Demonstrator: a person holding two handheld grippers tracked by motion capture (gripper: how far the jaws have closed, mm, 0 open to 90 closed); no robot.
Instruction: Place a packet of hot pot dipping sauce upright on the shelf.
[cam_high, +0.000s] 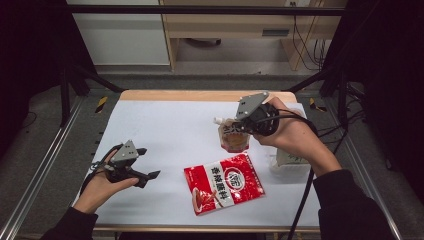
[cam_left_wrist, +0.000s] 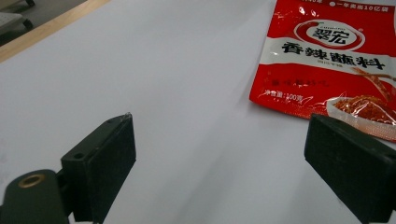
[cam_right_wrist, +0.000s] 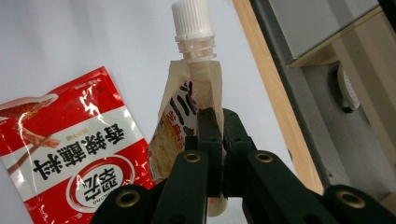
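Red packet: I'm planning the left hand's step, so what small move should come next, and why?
Probably ease the left tool forward and down toward the red packet. Its jaws stand wide open with nothing between them, apart from the packet, which lies flat on the white sheet. The right tool is already shut on the spout pouch, so only the packet lies free.

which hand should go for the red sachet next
Left, probably. The left gripper is open with nothing between its jaws, and the red sachet lies flat just ahead of it. The right gripper is shut on the spouted pouch, so it is occupied.
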